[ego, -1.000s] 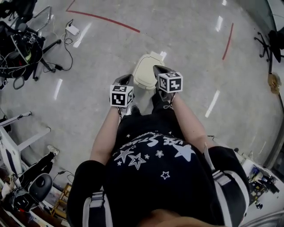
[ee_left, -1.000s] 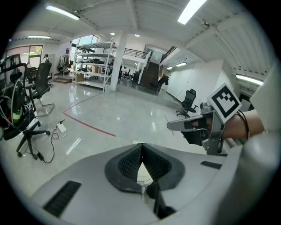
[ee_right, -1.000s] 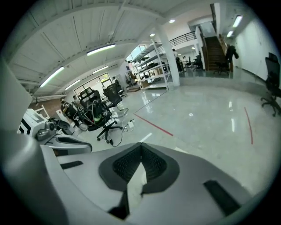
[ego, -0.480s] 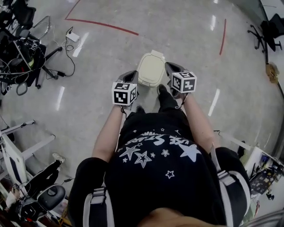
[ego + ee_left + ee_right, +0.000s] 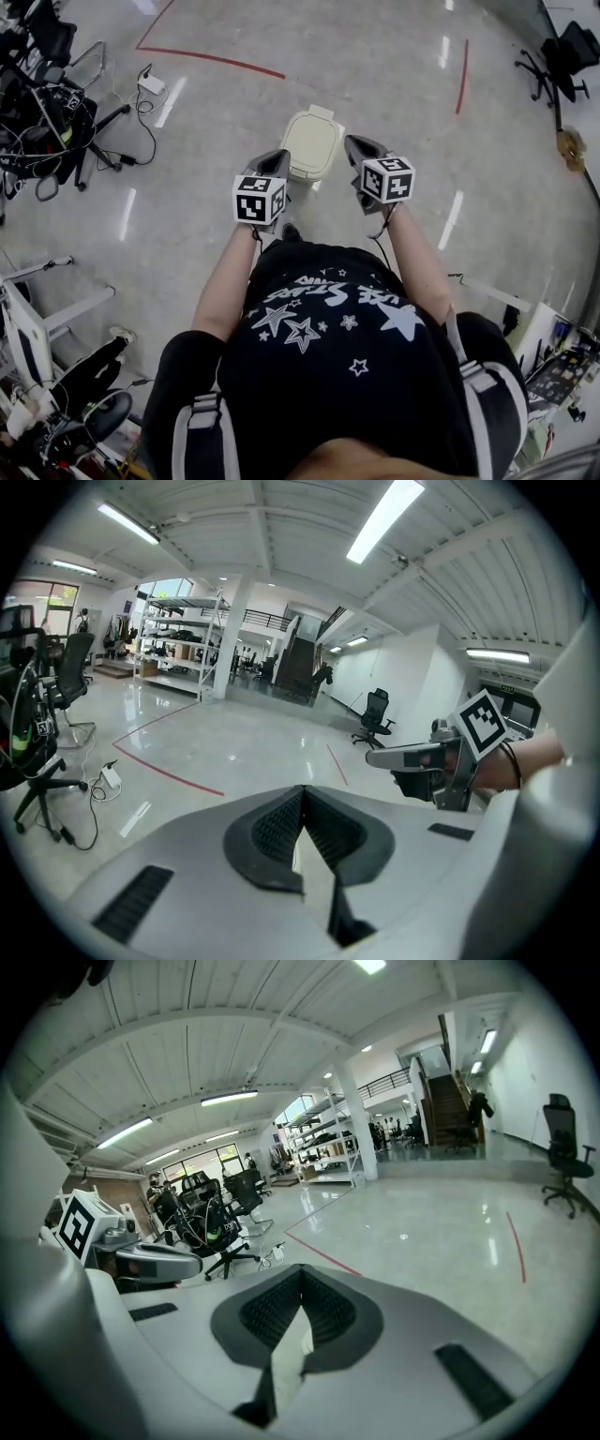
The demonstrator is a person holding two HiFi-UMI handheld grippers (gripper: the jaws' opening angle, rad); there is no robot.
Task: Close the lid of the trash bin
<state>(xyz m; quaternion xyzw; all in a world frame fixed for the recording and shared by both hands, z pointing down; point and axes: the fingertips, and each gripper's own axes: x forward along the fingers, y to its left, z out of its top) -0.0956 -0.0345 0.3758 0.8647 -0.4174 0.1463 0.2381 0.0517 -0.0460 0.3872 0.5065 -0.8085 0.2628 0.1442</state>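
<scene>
Head view shows trash bin (image 5: 312,145); left gripper (image 5: 302,792), right gripper (image 5: 300,1270) fingers together

Over the trash bin (image 5: 312,145): open air.
Bin's sides: left gripper (image 5: 277,157) and right gripper (image 5: 353,142) just beside it (both with jaws together).
Far left: cables (image 5: 42,150), chair (image 5: 47,37), well apart.

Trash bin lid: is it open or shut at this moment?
Shut: in the head view the cream lid lies flat on top, with no dark opening visible.
</scene>
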